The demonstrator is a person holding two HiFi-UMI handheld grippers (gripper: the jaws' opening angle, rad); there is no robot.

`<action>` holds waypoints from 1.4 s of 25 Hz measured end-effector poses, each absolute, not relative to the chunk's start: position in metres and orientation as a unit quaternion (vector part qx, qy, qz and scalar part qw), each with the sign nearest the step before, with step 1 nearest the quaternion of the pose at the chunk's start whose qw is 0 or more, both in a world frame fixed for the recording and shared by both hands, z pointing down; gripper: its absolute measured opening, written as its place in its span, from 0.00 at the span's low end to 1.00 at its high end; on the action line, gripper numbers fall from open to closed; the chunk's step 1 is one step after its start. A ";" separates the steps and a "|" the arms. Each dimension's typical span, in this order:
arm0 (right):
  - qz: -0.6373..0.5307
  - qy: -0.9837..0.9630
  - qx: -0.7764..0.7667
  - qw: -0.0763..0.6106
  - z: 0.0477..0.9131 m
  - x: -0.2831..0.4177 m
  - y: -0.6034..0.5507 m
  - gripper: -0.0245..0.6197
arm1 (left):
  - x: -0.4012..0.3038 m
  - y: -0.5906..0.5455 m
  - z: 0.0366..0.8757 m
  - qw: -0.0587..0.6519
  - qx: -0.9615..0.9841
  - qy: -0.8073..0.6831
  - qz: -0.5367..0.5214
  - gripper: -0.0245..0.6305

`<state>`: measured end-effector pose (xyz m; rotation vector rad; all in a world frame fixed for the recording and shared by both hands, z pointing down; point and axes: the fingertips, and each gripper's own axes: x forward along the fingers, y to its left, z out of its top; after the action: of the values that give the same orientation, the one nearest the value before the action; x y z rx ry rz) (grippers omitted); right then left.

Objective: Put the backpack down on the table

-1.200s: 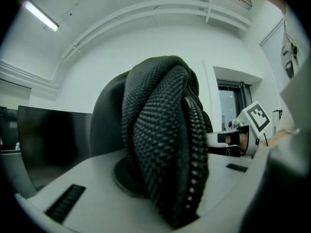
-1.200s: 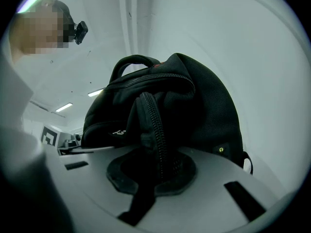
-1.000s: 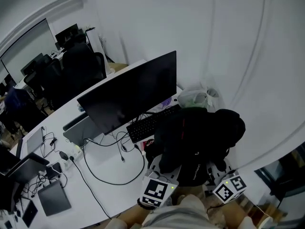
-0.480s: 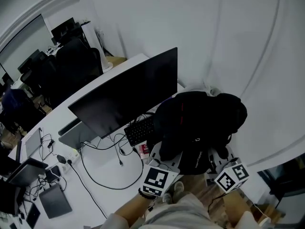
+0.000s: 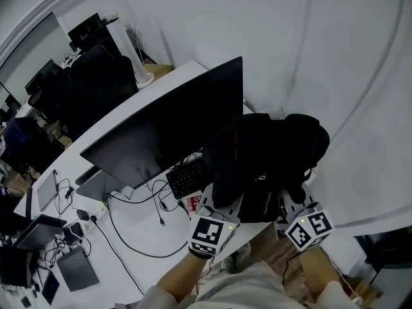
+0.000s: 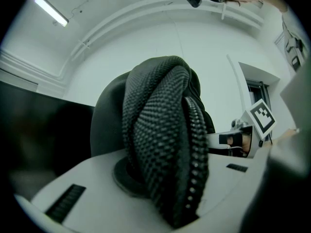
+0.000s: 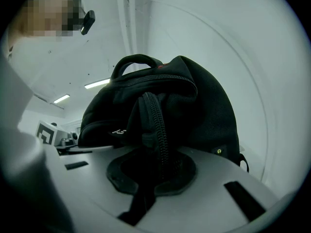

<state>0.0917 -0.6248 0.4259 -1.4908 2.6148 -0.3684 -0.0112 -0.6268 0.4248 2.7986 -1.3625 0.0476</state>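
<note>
While the backpack (image 5: 264, 156) hangs between both grippers, what matters is where its bulk sits over the tabletop (image 5: 138, 237). At the left of the head view stands the dark monitor (image 5: 167, 131), and the keyboard (image 5: 187, 176) lies at its foot. The bag's left flank overlaps the keyboard's right end, so I judge that setting it straight down risks landing on the keys.

The left gripper (image 6: 160, 188) has its fingers (image 6: 73, 193) clamped on a padded mesh strap that rises straight ahead of them, with the bag's body behind it. The backpack itself fills the middle right of the head view, beyond both grippers and toward the top of the frame. It lies broadside across them, with neither hand the nearer. Whether its base touches the tabletop I cannot tell.

The right gripper (image 7: 155, 178) has its fingers (image 7: 233, 188) shut on a zippered fold of the bag — the carry handle stands above. The next move probably calls for lowering evenly, kept toward the right.
</note>
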 end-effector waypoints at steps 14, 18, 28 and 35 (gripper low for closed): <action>-0.109 0.842 -0.524 0.068 0.471 0.104 -0.682 0.08 | 0.003 -0.689 0.470 -0.004 0.888 -0.459 0.030 0.13; -0.083 0.835 -0.540 0.068 0.482 0.103 -0.684 0.08 | 0.002 -0.695 0.483 -0.023 0.878 -0.476 0.037 0.13; -0.020 0.813 -0.574 0.096 0.498 0.105 -0.688 0.11 | 0.001 -0.696 0.490 -0.057 0.862 -0.503 0.013 0.14; -0.001 0.809 -0.578 0.108 0.501 0.104 -0.686 0.14 | -0.001 -0.692 0.495 -0.070 0.863 -0.501 0.015 0.14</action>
<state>0.1039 -0.6859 0.5009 -1.6998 2.3812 -0.0037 -0.0013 -0.6925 0.4945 2.8378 -1.6462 0.0480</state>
